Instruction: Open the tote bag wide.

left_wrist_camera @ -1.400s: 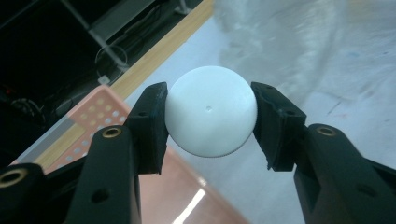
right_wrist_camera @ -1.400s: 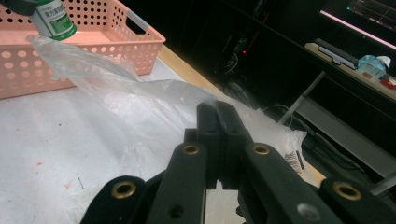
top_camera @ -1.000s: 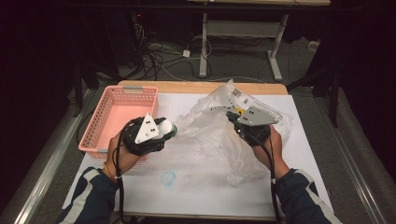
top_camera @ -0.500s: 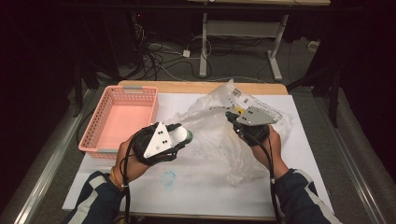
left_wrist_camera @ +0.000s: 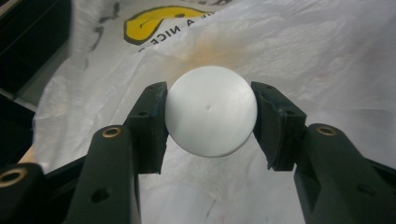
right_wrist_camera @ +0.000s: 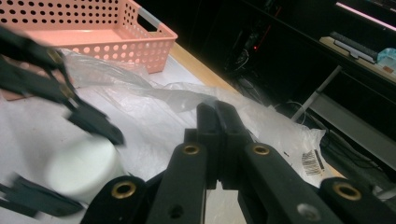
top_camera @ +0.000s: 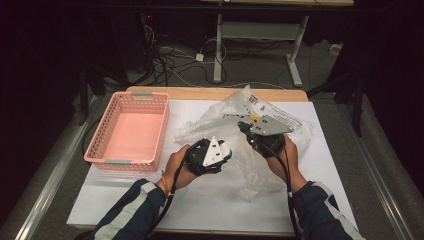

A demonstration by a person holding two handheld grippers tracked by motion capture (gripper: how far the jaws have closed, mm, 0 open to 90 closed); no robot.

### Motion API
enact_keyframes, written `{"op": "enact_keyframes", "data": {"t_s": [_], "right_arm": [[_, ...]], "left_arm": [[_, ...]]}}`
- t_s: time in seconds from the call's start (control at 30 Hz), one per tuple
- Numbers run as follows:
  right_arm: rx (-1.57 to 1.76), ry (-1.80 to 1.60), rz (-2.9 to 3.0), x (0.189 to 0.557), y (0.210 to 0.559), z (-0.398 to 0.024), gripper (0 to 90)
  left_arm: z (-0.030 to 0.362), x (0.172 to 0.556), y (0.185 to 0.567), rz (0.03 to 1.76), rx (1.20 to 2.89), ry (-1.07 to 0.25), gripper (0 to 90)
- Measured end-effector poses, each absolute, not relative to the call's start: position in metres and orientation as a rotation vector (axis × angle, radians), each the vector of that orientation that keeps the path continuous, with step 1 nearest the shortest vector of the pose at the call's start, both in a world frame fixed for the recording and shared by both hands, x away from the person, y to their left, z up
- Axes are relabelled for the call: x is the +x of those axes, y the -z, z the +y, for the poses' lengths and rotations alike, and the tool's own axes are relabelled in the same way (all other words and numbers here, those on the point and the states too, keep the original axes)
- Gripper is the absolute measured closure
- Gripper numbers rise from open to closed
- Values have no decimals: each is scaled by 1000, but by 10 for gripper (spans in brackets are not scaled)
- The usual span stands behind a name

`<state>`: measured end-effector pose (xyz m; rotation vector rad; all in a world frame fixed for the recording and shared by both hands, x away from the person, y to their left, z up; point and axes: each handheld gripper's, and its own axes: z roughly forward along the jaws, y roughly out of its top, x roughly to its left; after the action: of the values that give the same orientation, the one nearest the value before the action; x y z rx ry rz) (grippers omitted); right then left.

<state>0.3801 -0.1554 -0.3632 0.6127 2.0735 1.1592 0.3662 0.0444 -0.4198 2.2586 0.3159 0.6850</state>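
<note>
While the smooth white ball-shaped object (left_wrist_camera: 210, 110) sat pinched between the two black jaws of the left gripper (left_wrist_camera: 210, 126), it hung just above the crumpled clear plastic bag (left_wrist_camera: 299, 51), near the middle of the table and to the right of the pink perforated plastic basket (top_camera: 129, 129). In the left gripper view the jaws pressed on the object's two sides, and a yellow printed mark (left_wrist_camera: 161, 21) lay on the bag farther off. In the right gripper view the same white object (right_wrist_camera: 84, 168) appeared blurred at the left, held by the other gripper's dark jaws. The right gripper (right_wrist_camera: 223, 135) had its jaws pressed together, apparently on a fold of the bag's film, near the bag's far right part, where a barcode label (right_wrist_camera: 310, 162) showed. In the high view the left gripper (top_camera: 209, 155) and the right gripper (top_camera: 262, 132) stood near each other over the bag, which lay on a white sheet (top_camera: 210, 200) covering the wooden table (top_camera: 200, 93). Striped dark sleeves (top_camera: 131, 212) came in from the near edge.
</note>
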Motion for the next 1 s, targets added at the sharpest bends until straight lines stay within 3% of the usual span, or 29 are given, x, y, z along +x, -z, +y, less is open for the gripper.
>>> {"op": "enact_keyframes", "data": {"t_s": [0.37,0.57,0.77,1.0], "right_arm": [[630,-1170,2089,383,365,-157,900],[645,-1158,2107,386,369,-158,900],[654,-1156,2104,387,369,-160,900],[659,-1155,2097,387,368,-162,900]], "left_arm": [[13,402,458,344,2328,-703,480],[5,407,464,395,2282,-695,471],[8,402,457,416,2254,-721,348],[16,384,450,362,2253,-763,319]]}}
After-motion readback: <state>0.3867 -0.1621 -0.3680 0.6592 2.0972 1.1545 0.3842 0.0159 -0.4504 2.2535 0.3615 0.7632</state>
